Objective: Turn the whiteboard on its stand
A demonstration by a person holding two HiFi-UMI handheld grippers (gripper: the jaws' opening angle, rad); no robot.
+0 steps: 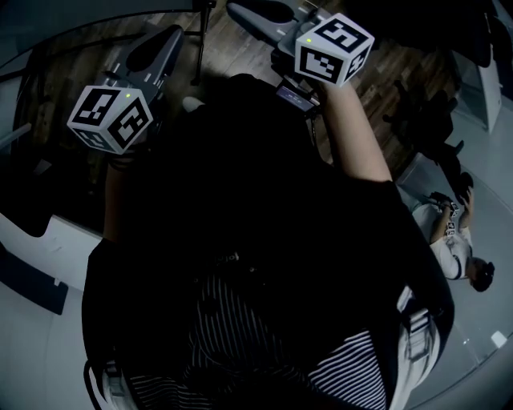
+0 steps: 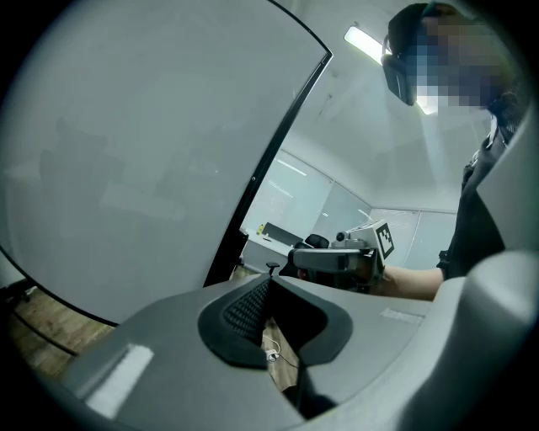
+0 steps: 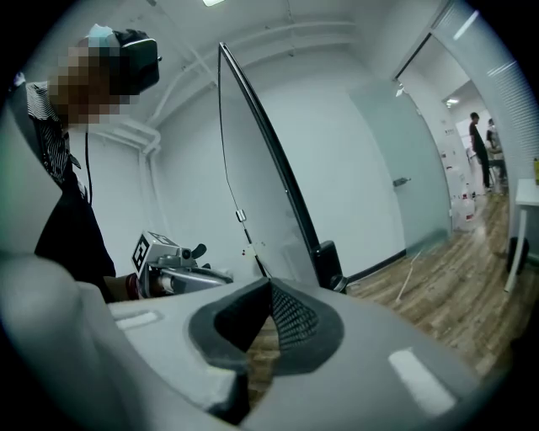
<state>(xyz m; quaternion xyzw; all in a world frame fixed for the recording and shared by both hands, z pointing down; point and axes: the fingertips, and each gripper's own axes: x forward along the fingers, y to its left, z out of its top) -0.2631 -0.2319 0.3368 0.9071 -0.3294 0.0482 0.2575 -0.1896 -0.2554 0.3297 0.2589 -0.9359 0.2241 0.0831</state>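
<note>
The whiteboard (image 2: 126,151) fills the left of the left gripper view as a pale sheet with a black frame edge (image 2: 274,156) running down its right side. In the right gripper view the whiteboard (image 3: 253,194) stands almost edge-on, its black frame curving down to a foot block (image 3: 327,259). My left gripper (image 2: 268,279) is shut with nothing in it, just in front of the board's lower edge. The right gripper (image 3: 271,286) is likewise shut and empty, close to the frame. Seen from the head, both grippers, left (image 1: 172,34) and right (image 1: 236,10), point forward side by side.
Wooden floor (image 3: 438,295) runs to the right of the board. A grey door (image 3: 408,177) and standing people (image 3: 480,139) are far right. Someone sits on the floor (image 1: 449,232) to my right. A desk with chairs (image 2: 278,236) stands behind the board.
</note>
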